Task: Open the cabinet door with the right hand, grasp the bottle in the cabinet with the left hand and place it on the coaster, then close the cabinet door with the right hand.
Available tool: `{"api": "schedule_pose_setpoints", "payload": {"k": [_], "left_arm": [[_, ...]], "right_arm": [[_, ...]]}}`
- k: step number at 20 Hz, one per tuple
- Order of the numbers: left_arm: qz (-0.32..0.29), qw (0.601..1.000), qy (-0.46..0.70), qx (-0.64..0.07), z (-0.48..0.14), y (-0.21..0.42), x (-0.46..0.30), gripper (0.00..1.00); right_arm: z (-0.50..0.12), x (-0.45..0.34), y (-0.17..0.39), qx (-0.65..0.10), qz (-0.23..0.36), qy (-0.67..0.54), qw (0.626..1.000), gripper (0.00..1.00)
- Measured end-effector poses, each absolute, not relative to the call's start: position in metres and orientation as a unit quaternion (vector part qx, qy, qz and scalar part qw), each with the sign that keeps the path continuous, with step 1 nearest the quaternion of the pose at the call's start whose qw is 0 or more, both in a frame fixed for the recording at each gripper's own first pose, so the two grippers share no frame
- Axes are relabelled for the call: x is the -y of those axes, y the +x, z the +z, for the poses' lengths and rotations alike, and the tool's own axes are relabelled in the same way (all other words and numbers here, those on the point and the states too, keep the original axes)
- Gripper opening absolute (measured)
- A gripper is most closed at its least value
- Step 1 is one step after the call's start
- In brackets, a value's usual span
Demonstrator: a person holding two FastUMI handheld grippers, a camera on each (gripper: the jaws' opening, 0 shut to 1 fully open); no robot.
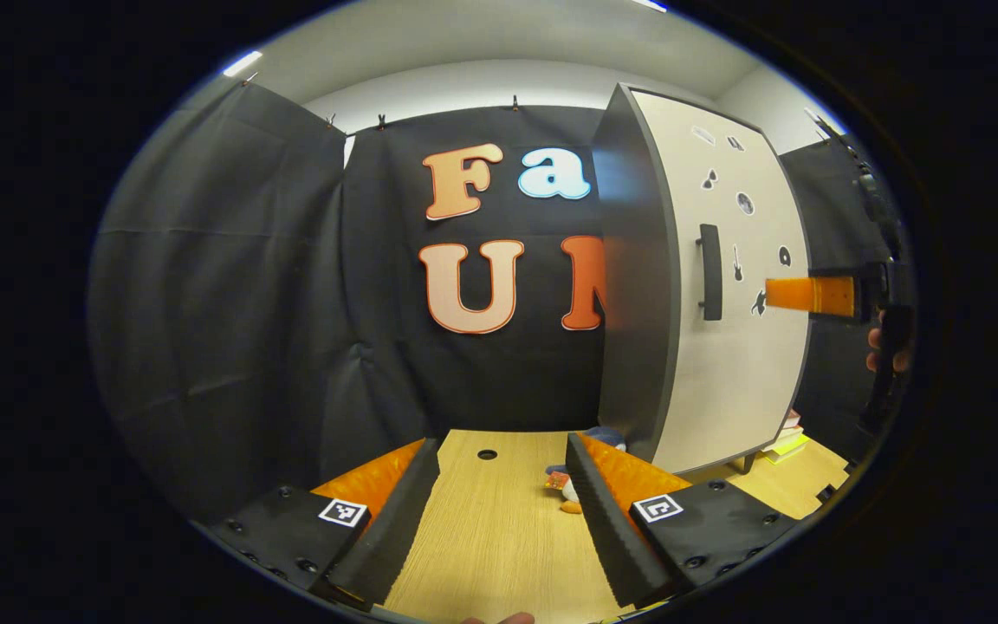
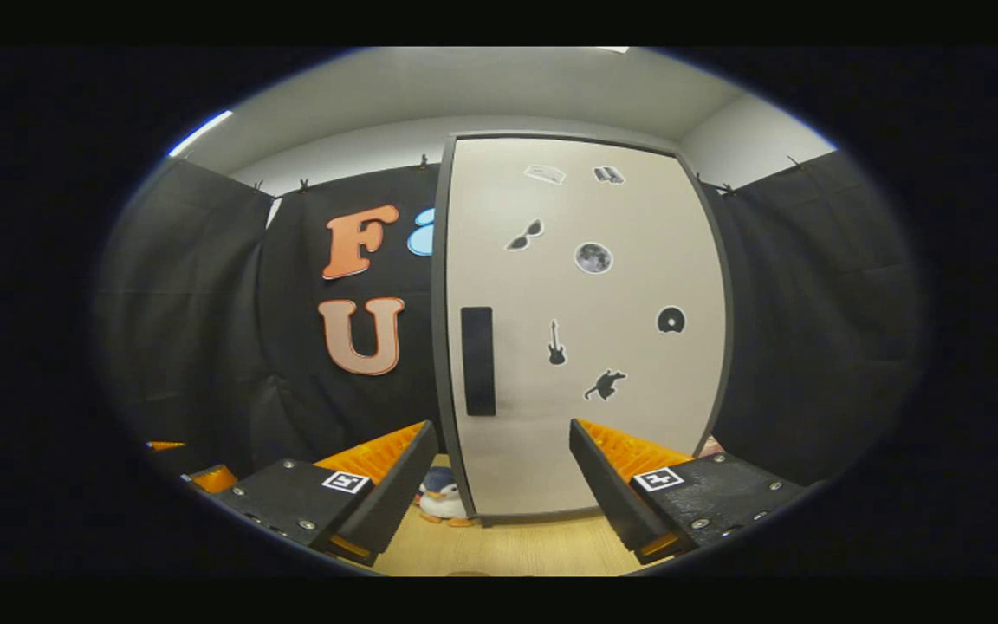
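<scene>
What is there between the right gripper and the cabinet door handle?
Nothing: in the right gripper view, the open right gripper faces the handle on the closed cabinet door with only air between.

You are looking at a desk (image 1: 499,537) showing pale wood grain with a matt, lightly streaked finish. The cabinet door (image 2: 586,347) is presenting a smooth, matt, cream face with flat dark stickers (image 2: 592,257) lying flush on it, and its handle (image 2: 478,360) is looking like matt dark plastic. The cabinet's side panel (image 1: 638,286) is catching a soft sheen on a smooth dark surface. Behind it, the wall cloth (image 1: 230,303) is hanging in matt, creased folds. A soft toy (image 2: 441,498) by the cabinet's foot is looking plush. The left claw (image 1: 499,511) is showing ribbed, rubbery finger pads (image 1: 607,516) and matt plastic housings studded with small metal screws.
</scene>
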State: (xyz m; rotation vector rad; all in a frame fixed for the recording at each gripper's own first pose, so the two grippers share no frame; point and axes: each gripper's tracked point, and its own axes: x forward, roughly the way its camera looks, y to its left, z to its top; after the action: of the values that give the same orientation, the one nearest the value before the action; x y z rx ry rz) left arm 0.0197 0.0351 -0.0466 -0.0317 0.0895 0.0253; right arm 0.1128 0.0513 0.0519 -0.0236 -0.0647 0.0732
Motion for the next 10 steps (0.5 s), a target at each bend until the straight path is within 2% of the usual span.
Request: {"api": "schedule_pose_setpoints", "payload": {"k": [7,10], "left_arm": [[0.045,0.997,-0.025,-0.062,-0.065,0.035,-0.074,0.96],[0.060,0.995,-0.022,-0.074,-0.073,0.042,-0.089,0.96]], "right_arm": [[0.076,-0.072,0.177,0.041,0.043,-0.005,0.998,0.97],[0.076,-0.076,0.200,0.037,0.042,-0.002,0.998,0.95]]}}
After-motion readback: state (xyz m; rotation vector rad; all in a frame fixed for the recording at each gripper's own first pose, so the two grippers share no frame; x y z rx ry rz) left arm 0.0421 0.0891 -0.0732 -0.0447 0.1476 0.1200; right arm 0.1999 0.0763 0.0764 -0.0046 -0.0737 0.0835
